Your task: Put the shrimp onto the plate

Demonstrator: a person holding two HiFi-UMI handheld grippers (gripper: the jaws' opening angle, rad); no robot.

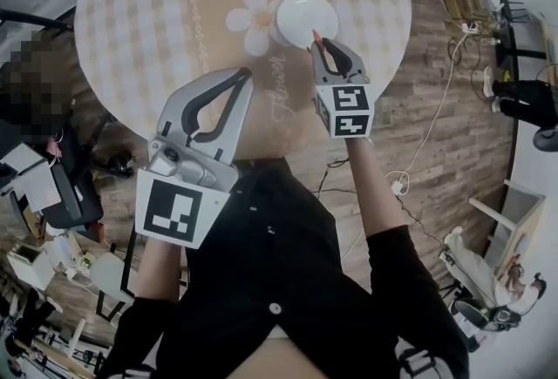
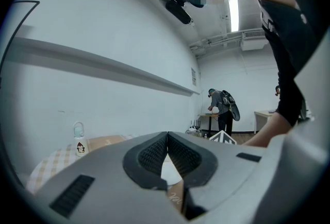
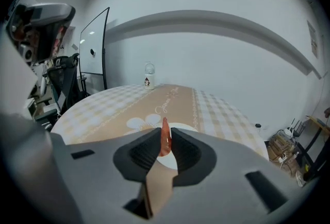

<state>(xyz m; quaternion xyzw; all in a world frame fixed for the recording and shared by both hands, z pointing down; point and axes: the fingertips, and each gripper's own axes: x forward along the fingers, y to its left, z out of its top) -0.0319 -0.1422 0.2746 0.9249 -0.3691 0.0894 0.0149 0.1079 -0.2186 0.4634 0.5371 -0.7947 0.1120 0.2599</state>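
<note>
Over the near rim of the plate [image 1: 301, 16], my right gripper [image 1: 320, 43] hangs with the shrimp [image 3: 164, 139] pinched between its jaws. They are closed down to a narrow gap with only the orange body between them. The shrimp stands upright, one end poking out past the tips toward the white dish. The plate is bare and sits beside the flower print on the round checked table [image 1: 131, 3].

My left gripper [image 1: 245, 72] is held back by my body at the table's near edge, well apart from the plate. Its jaws meet tip to tip and nothing is caught in them.

I judge this to be the carry's end — the shrimp is at the plate but not yet on it. How high it hangs above the dish I can't tell from these views.

The next move calls for a little more reach so the shrimp is over the middle of the plate rather than the rim. Then comes a slow descent and a gentle opening of the right jaws — too high a release and it may bounce off.
</note>
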